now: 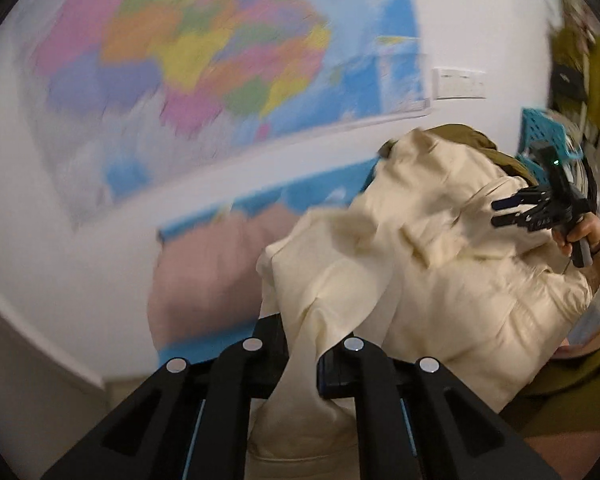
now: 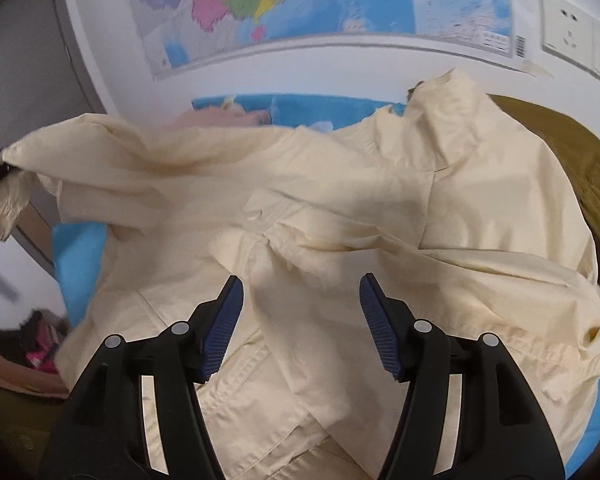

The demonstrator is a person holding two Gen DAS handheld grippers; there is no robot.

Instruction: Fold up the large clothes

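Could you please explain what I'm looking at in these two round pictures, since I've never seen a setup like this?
There is no robot here: a person holds a pair of hand-held tongs in each hand, and each carries a wide-angle camera looking along its fingers, hence the round, warped views.

The left camera's picture shows the left tongs shut on a fold of a cream shirt, lifting it. Further off are the right tongs and the person's hand gripping them.

The right camera's picture shows the right tongs open above the same shirt, pinching nothing. The shirt lies spread over a blue surface, with an olive garment behind it. A map hangs on the wall.
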